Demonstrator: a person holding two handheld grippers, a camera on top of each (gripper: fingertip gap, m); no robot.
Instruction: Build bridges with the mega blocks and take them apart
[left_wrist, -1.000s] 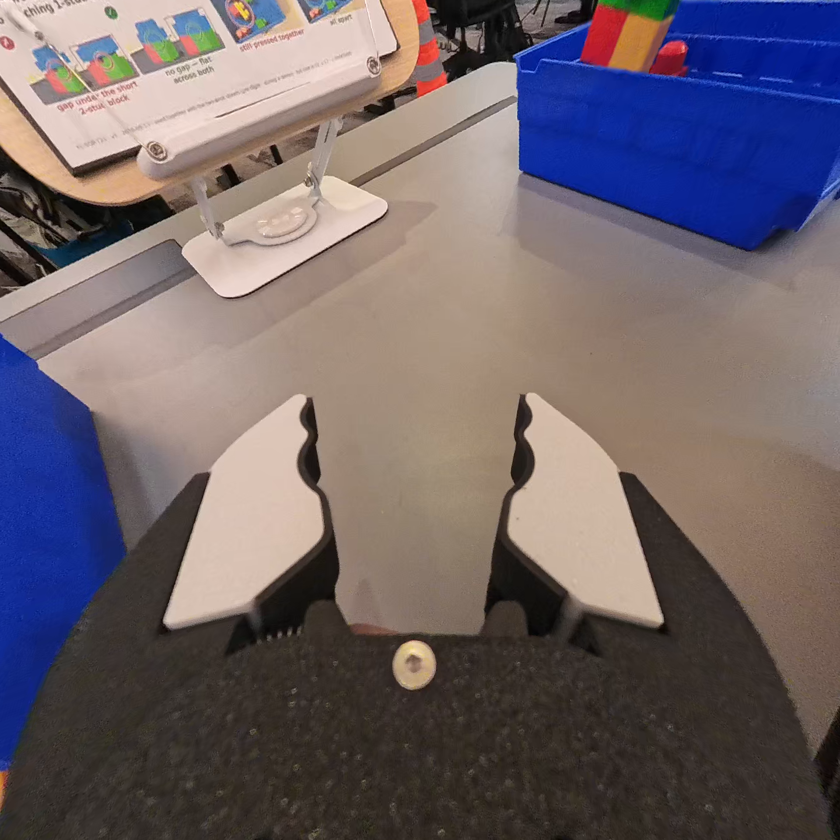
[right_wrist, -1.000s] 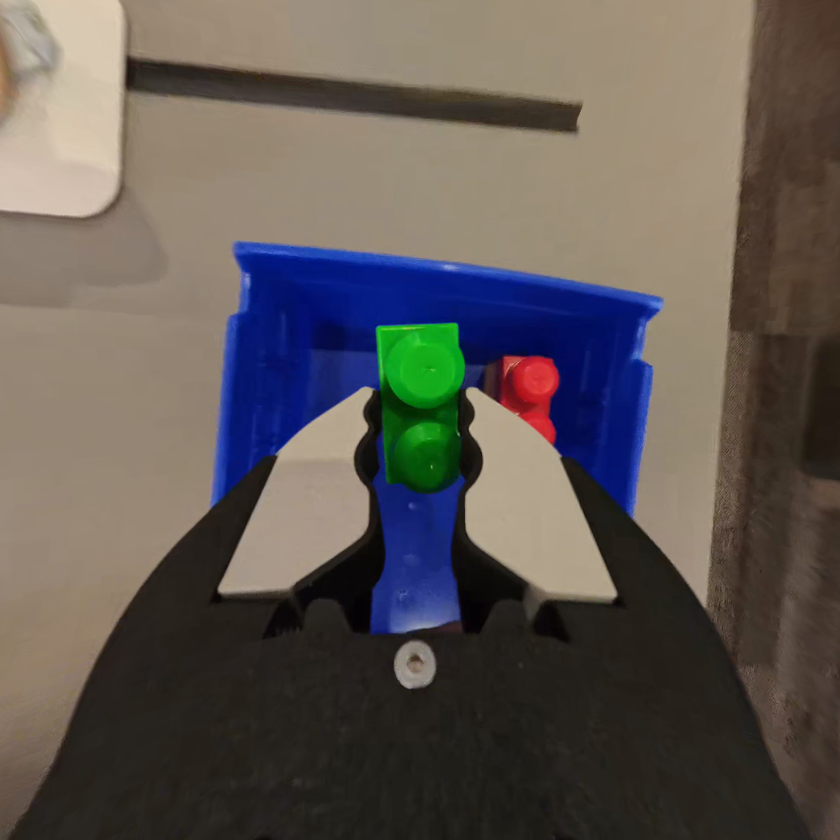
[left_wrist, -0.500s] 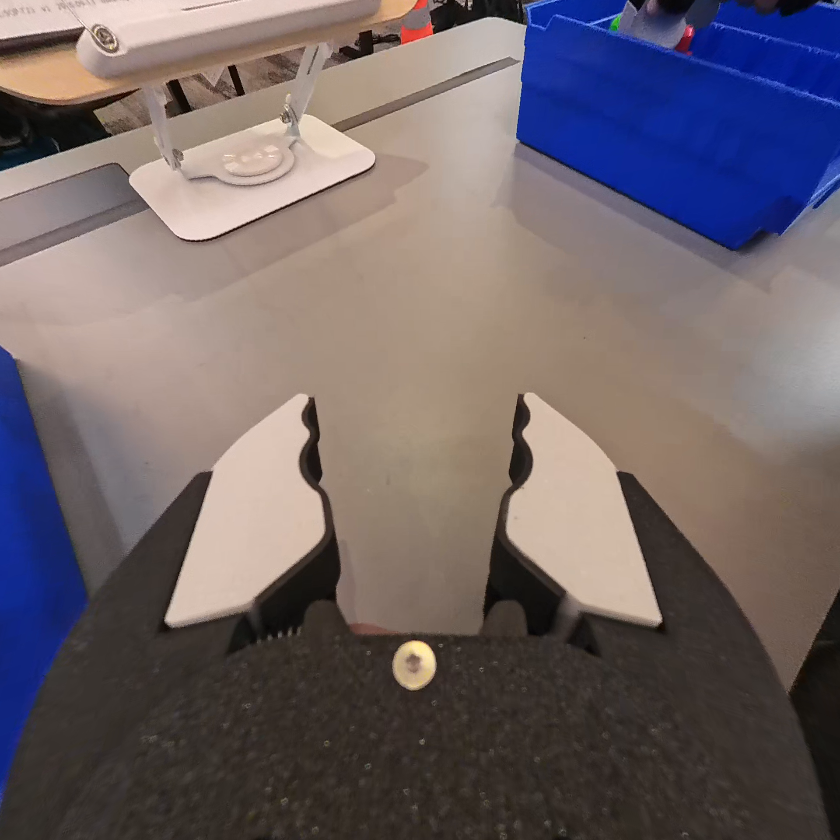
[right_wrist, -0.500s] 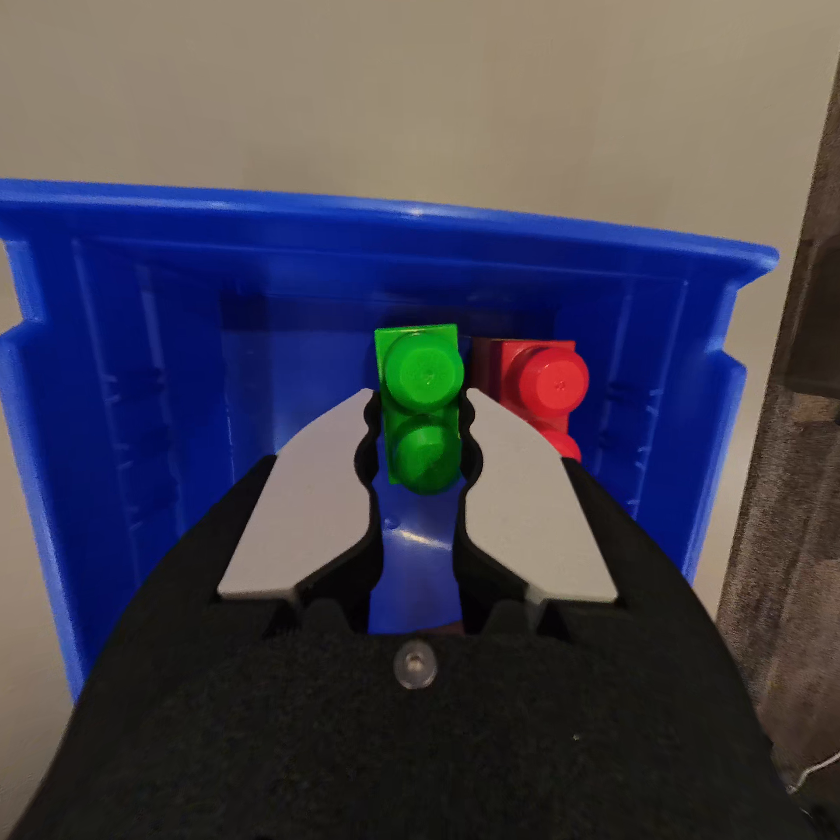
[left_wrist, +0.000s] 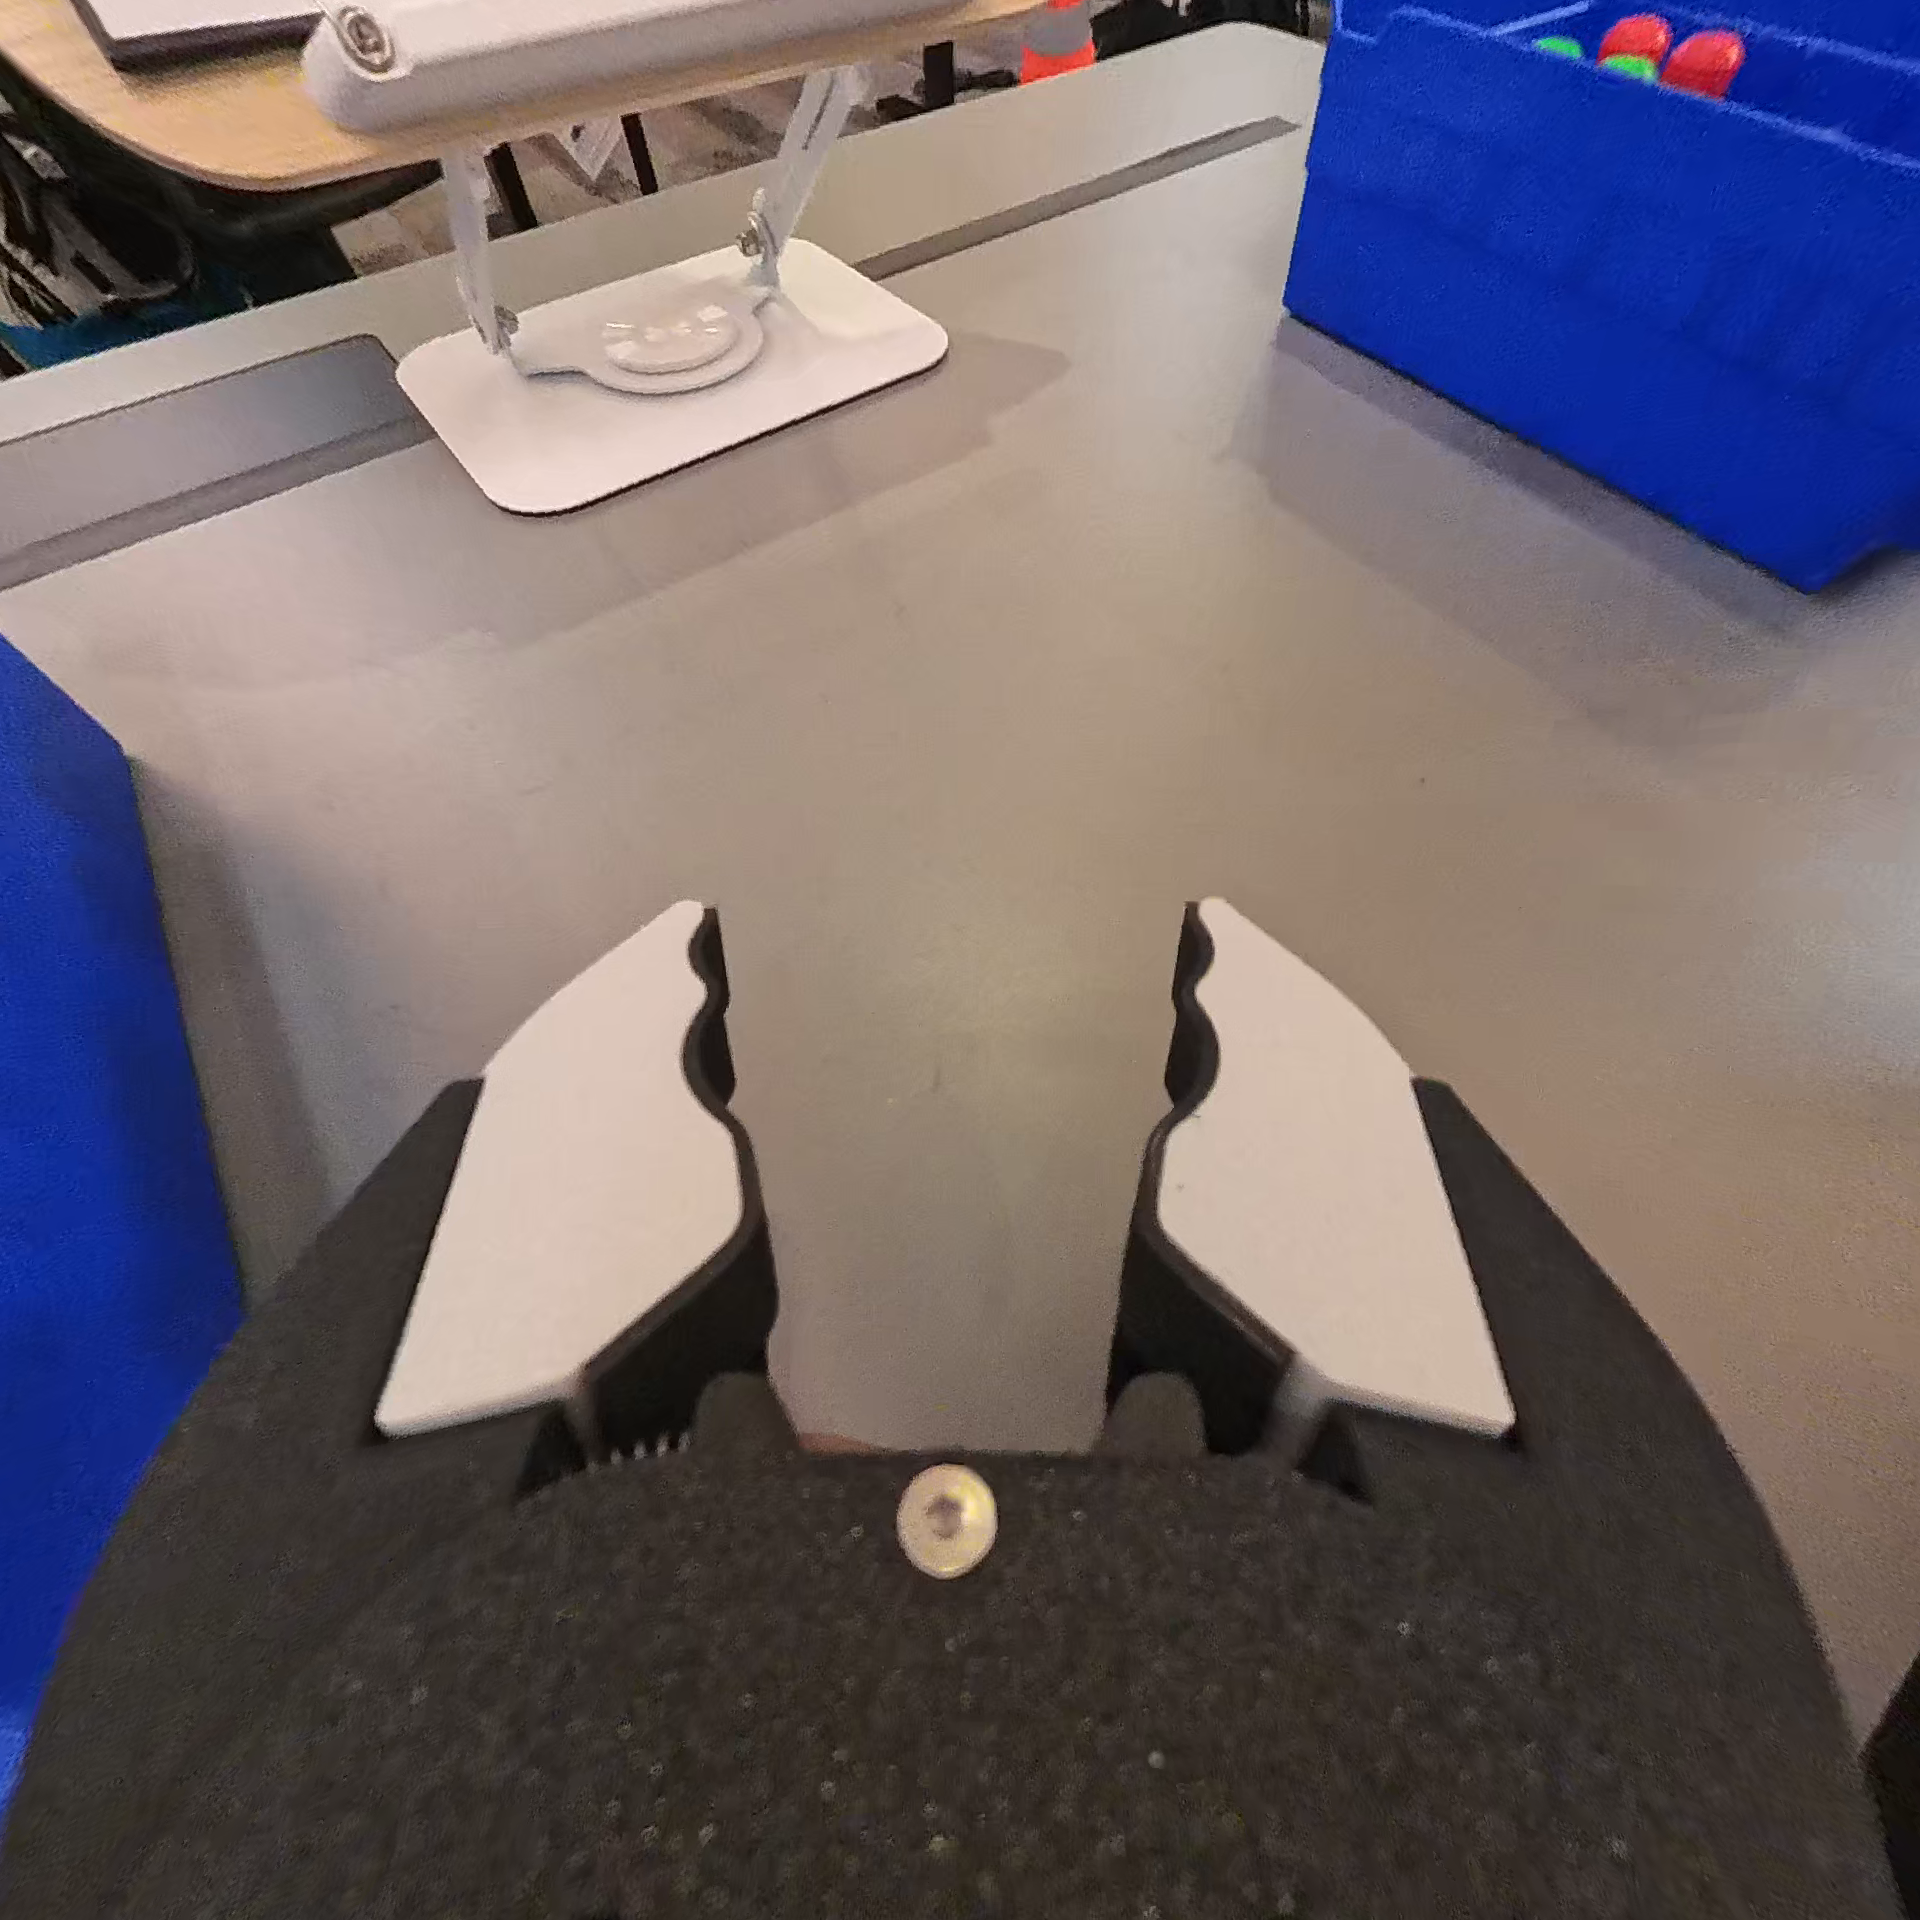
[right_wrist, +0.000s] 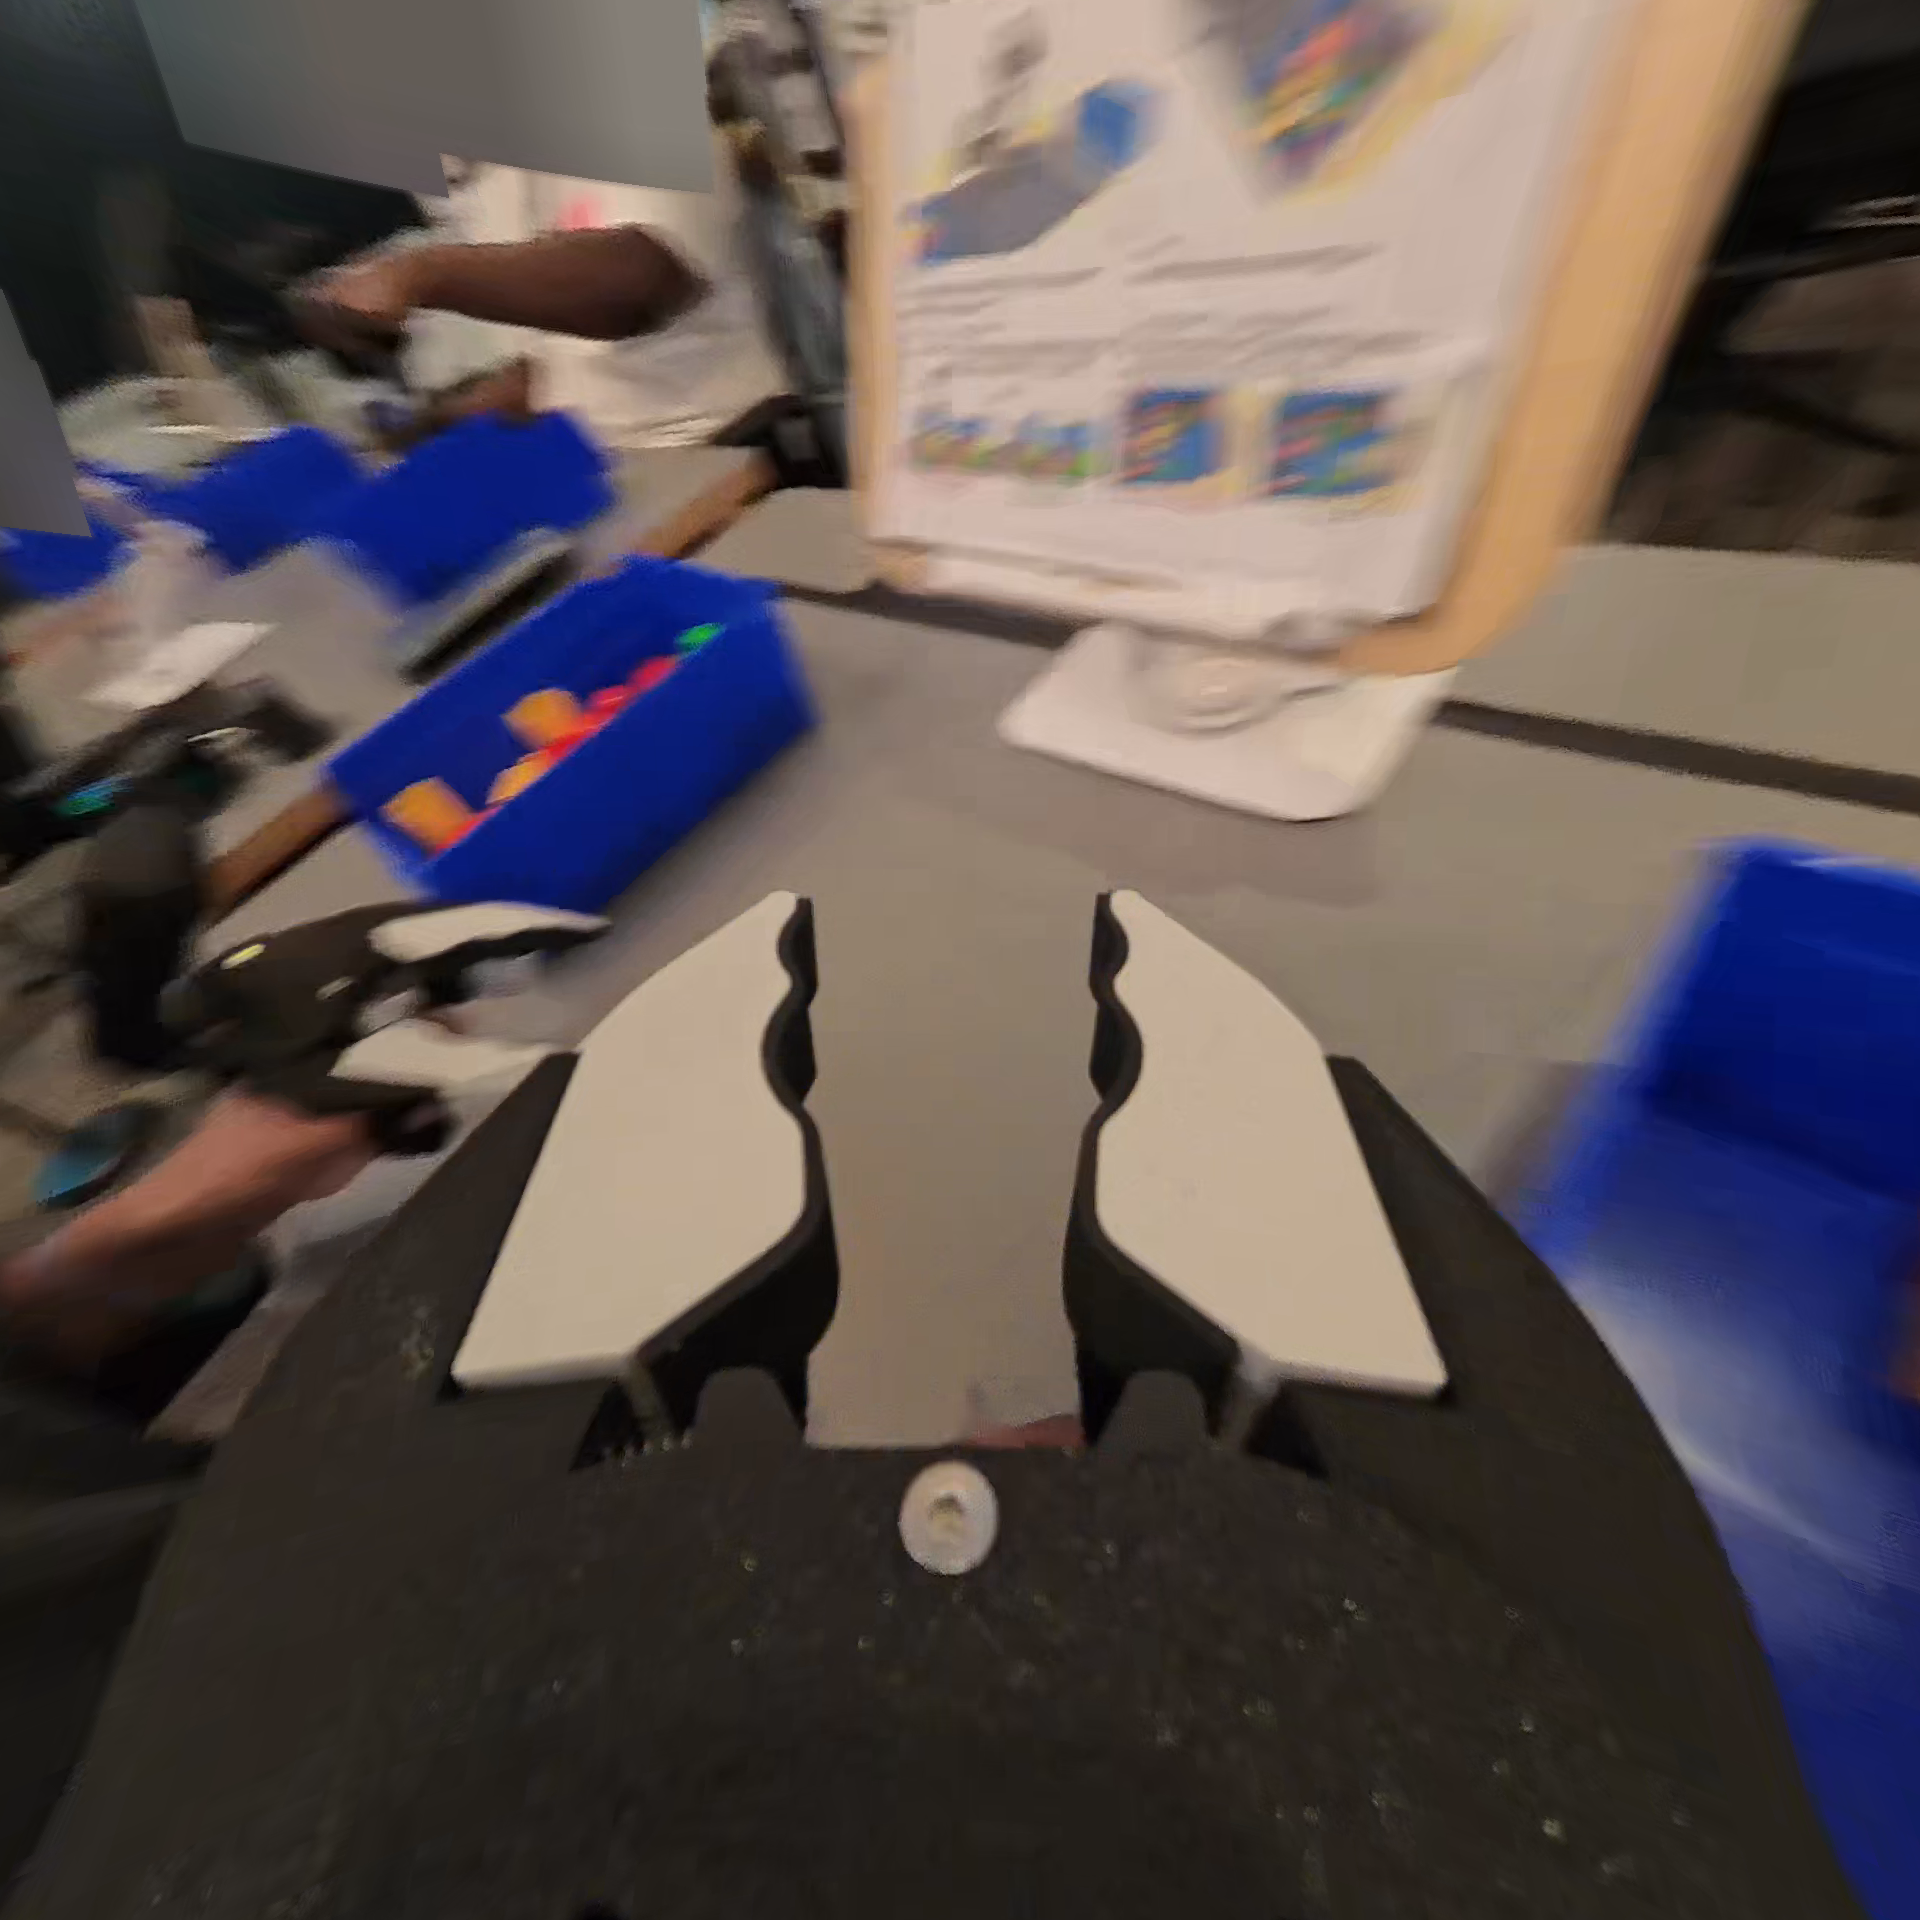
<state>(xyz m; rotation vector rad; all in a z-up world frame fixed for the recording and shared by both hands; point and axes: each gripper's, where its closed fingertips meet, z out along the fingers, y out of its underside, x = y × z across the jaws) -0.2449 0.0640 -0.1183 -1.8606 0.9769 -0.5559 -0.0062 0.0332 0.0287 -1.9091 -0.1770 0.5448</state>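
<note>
Blue bin (left_wrist: 1621, 270) holds red and green blocks (left_wrist: 1652, 47); beside it, a white stand (left_wrist: 675, 384) on the grey surface (left_wrist: 935, 675).

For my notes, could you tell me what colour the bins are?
Blue bins, clearest in the left wrist view.

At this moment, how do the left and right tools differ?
The left tool has its jaws wider apart than the right tool. The left tool's view is sharp; the right tool's is smeared. Both are open, empty and over the grey table.
</note>
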